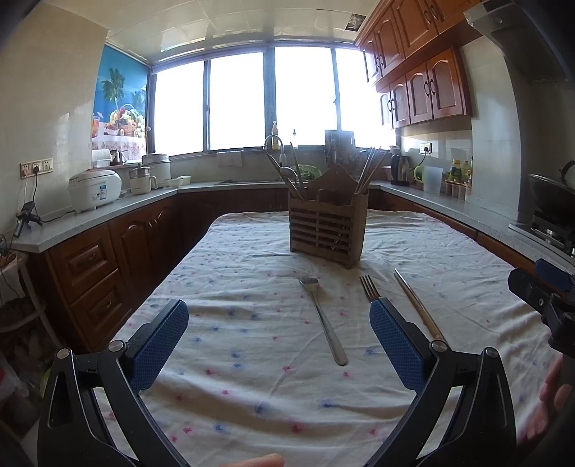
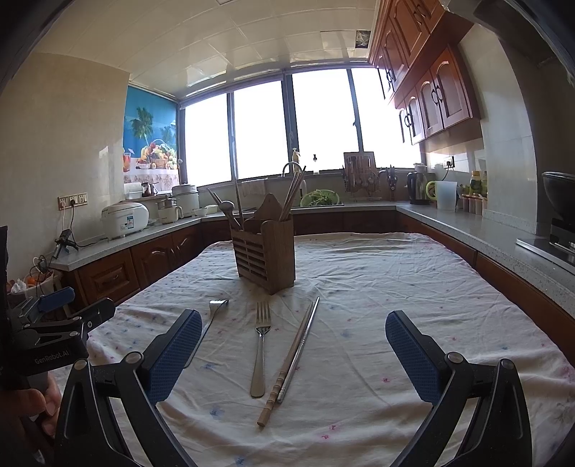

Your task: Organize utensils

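Right gripper (image 2: pixel 293 354) view alone shows the whole chopsticks (image 2: pixel 289 363).

A bright window (image 1: pixel 269 100) fills the frame's centre, with red-brown wall cabinets (image 1: pixel 417 64) upper right, grey counters (image 1: pixel 107 212) along both sides, and a white tiled ceiling (image 1: pixel 230 18) on top.

Surface (image 2: pixel 395 287) under a wrinkled floral cloth (image 2: pixel 359 413). Far centre: wooden utensil holder (image 2: pixel 266 257). Near it, left to right: spatula (image 2: pixel 206 325), fork (image 2: pixel 260 346), chopsticks pair (image 2: pixel 291 363), apart.
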Demonstrator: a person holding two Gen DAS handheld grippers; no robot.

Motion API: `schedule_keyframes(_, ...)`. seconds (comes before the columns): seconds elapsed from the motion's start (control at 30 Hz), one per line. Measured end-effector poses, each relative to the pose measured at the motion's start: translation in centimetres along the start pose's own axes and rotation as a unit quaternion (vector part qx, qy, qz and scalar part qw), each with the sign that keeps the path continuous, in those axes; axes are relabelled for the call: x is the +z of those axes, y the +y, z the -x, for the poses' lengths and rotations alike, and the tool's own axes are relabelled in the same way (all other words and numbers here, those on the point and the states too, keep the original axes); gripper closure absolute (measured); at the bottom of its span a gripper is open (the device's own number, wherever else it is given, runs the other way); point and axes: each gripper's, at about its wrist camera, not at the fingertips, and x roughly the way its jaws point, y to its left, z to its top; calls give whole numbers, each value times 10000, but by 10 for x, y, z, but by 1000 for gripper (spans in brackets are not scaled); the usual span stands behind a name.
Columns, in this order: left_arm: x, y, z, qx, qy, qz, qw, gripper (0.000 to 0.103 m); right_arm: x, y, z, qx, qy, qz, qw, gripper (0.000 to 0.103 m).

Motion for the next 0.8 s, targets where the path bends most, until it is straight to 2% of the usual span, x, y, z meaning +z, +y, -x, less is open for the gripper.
schedule_keyframes(0.8, 0, 0, -1, -28, 41, -3, 10000, 0, 0, 1, 0, 17, 2, -9, 10000, 0)
